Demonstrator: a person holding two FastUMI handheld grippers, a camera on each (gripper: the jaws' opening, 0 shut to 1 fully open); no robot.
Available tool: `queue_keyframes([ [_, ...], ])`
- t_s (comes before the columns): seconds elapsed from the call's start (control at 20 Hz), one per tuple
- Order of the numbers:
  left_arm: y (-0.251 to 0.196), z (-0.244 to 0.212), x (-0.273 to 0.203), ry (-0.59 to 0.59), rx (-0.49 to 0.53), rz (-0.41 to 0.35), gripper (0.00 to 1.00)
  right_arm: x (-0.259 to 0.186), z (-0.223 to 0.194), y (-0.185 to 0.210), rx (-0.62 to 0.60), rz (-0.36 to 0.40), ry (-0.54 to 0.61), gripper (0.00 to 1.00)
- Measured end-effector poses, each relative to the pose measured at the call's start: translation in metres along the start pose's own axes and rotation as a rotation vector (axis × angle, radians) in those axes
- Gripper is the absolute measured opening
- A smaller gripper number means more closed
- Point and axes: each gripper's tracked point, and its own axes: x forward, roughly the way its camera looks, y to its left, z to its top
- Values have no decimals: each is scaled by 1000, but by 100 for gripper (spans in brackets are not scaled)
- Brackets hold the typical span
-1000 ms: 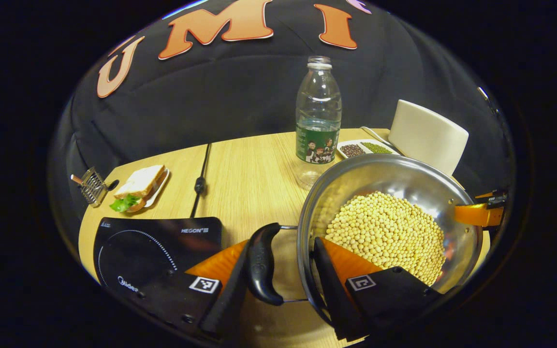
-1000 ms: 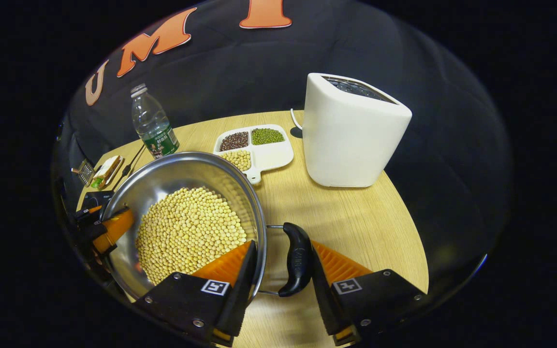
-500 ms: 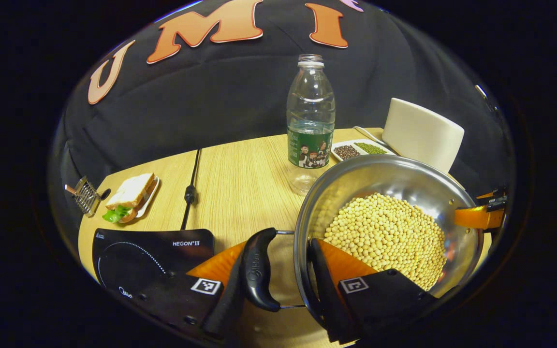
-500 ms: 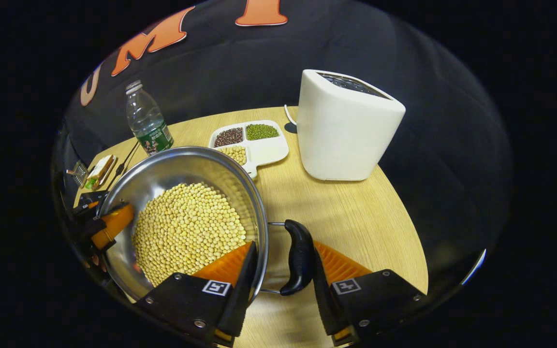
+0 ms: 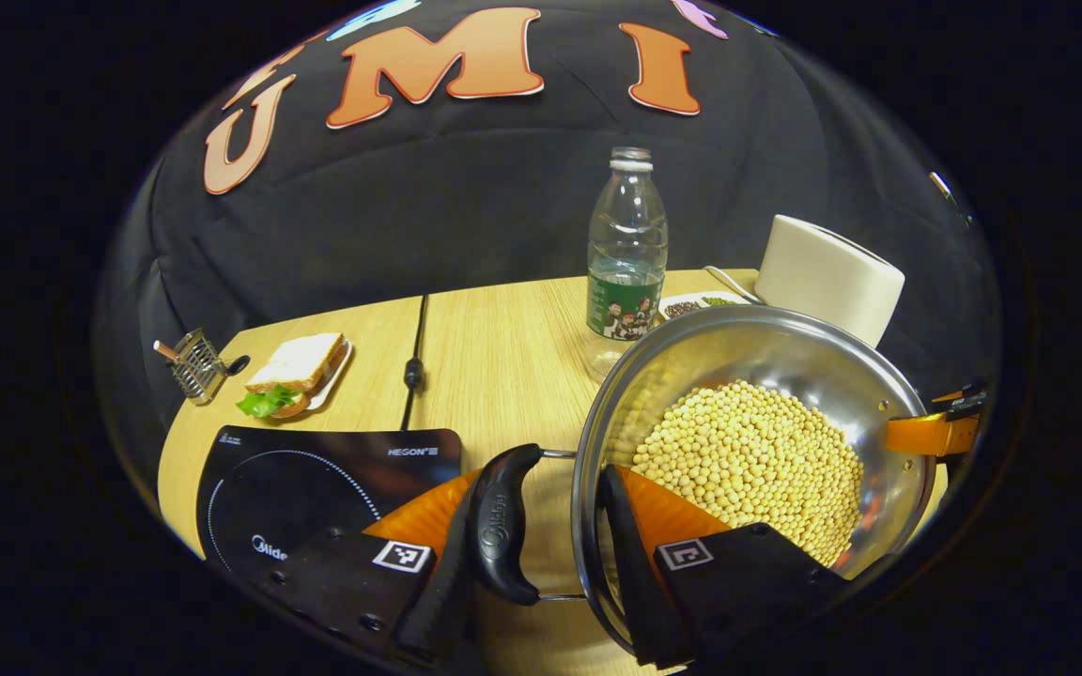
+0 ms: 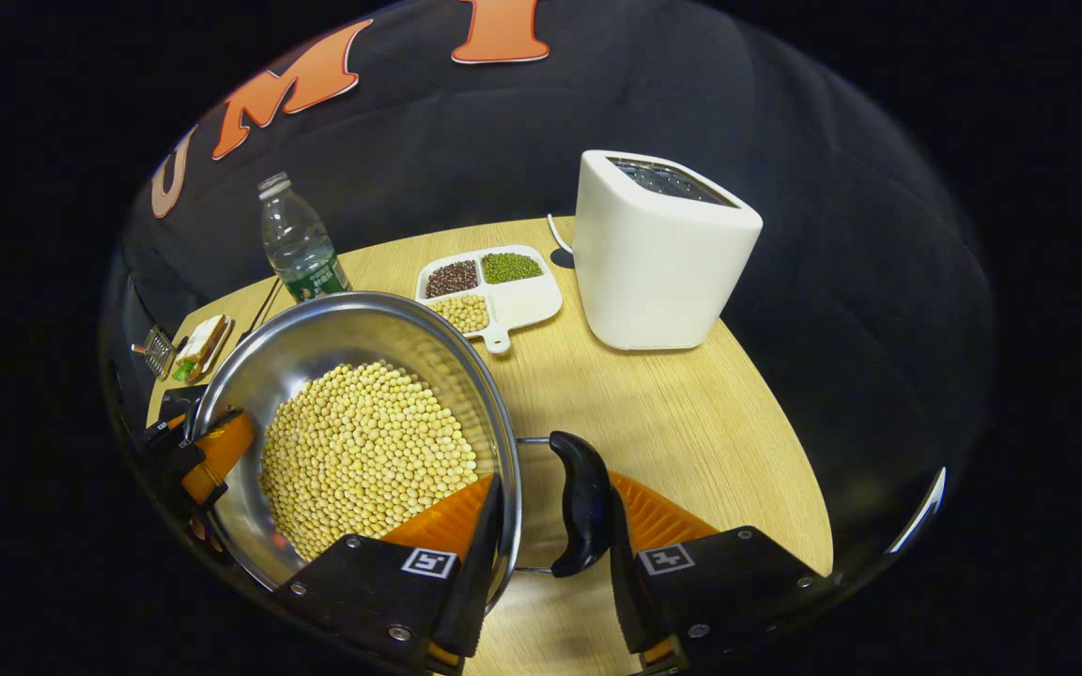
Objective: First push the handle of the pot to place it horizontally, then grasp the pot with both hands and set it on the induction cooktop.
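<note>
A steel pot (image 5: pixel 766 343) full of yellow soybeans hangs between both grippers, above the wooden table. My left gripper (image 5: pixel 541 573) is shut across the pot's left black handle (image 5: pixel 502 521) and the rim, one finger inside the pot and one outside the handle. My right gripper (image 6: pixel 548 573) holds the right black handle (image 6: pixel 583 498) and the pot (image 6: pixel 316 343) wall the same way. Each gripper also appears across the pot from the other: the right one (image 5: pixel 926 432) and the left one (image 6: pixel 208 455). The black induction cooktop (image 5: pixel 316 474) lies on the table just left of the pot.
A water bottle (image 5: pixel 626 253) stands behind the pot. A white toaster (image 6: pixel 658 253) and a divided dish of beans (image 6: pixel 494 291) sit to the right. A sandwich on a plate (image 5: pixel 297 371), a small wire rack (image 5: pixel 193 366) and a black cable (image 5: pixel 417 366) lie beyond the cooktop.
Both grippers have carried the pot back from the bottle and toaster, which look smaller now. More of the cooktop shows in the left gripper view. The grips on the handles are unchanged.
</note>
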Motion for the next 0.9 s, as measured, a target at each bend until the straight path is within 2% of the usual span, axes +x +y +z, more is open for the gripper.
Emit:
queue_keyframes([
  [0.05, 6, 1, -6, -6, -6, 9, 71, -3, 1, 3, -2, 2, -5, 56],
  [0.25, 37, 3, -29, -10, -45, 41, 73, -22, 6, 28, -29, 25, -28, 56],
  [0.3, 45, 4, -35, -14, -54, 48, 70, -27, 8, 37, -43, 30, -33, 56],
  [0.35, 54, 4, -41, -15, -62, 59, 74, -30, 11, 45, -57, 36, -40, 56],
  [0.45, 73, 6, -54, -22, -78, 79, 70, -40, 16, 63, -75, 49, -57, 56],
  [0.5, 84, 7, -59, -27, -86, 90, 74, -44, 19, 73, -87, 58, -64, 56],
  [0.9, 184, -2, -100, -27, -141, 187, 73, -66, 25, 171, -177, 149, -77, 56],
])
